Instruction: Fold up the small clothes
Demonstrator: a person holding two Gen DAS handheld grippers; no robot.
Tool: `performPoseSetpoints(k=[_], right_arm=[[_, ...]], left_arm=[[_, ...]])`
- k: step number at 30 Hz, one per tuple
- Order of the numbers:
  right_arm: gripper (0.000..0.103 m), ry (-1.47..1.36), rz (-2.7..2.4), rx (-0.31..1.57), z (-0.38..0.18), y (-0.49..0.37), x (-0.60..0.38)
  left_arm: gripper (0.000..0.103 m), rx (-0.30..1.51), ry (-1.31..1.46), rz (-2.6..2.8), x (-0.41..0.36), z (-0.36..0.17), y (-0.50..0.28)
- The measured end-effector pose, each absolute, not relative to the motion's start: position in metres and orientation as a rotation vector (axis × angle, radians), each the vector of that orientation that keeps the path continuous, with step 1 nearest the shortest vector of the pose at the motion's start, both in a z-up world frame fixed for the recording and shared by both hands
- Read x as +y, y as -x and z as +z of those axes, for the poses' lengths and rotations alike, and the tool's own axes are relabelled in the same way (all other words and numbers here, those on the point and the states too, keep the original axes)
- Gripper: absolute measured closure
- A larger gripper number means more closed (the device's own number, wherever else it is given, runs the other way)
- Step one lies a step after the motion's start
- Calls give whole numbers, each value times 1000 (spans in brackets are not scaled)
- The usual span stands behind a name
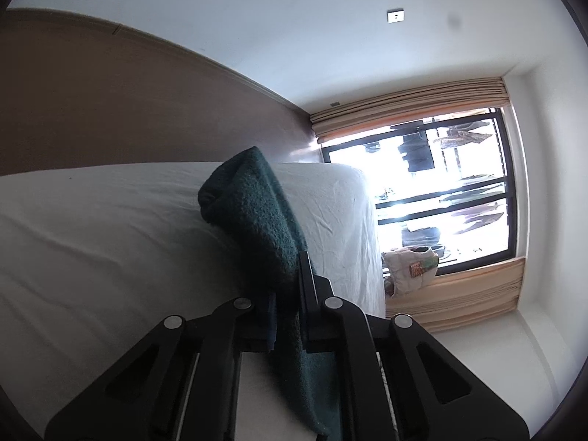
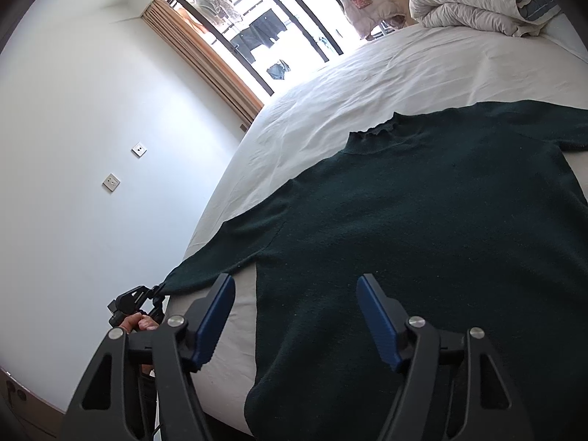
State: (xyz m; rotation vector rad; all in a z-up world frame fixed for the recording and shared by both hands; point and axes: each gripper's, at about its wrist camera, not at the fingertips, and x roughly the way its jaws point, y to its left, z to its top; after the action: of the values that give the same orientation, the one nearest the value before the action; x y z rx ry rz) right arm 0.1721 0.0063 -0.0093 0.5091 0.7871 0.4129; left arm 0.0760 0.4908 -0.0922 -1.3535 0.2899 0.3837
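So the sweater point(image 2: 422, 228) is lying flat on the bed point(image 2: 367, 73), filling the centre and right of the right view. Left gripper point(image 1: 286, 294) is pinching its sleeve point(image 1: 257, 213), sitting mid-frame in its own view. Right gripper point(image 2: 296, 316) is hovering with fingers spread wide, holding nothing. My worry: with the body unpinned, pulling that sleeve could drag the whole knit sideways.

Sweater point(image 2: 422, 228) was dark green, sheet point(image 2: 386, 77) white, pads point(image 2: 378, 323) blue, curtains point(image 1: 415, 101) tan past the tool.
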Motion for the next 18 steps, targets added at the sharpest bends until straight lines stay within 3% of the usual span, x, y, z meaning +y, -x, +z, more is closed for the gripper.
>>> performPoseSetpoints(k=[5, 10, 13, 18], right_arm=[[32, -527, 400, 799, -15, -177, -6], [32, -560, 372, 806, -21, -188, -28], [32, -584, 368, 833, -27, -202, -40], [30, -650, 416, 912, -43, -234, -55]], left_arm=[[96, 308, 970, 309, 441, -5, -114], [96, 405, 377, 184, 310, 67, -183], [96, 464, -12, 156, 204, 50, -214], [96, 505, -373, 130, 98, -12, -209]])
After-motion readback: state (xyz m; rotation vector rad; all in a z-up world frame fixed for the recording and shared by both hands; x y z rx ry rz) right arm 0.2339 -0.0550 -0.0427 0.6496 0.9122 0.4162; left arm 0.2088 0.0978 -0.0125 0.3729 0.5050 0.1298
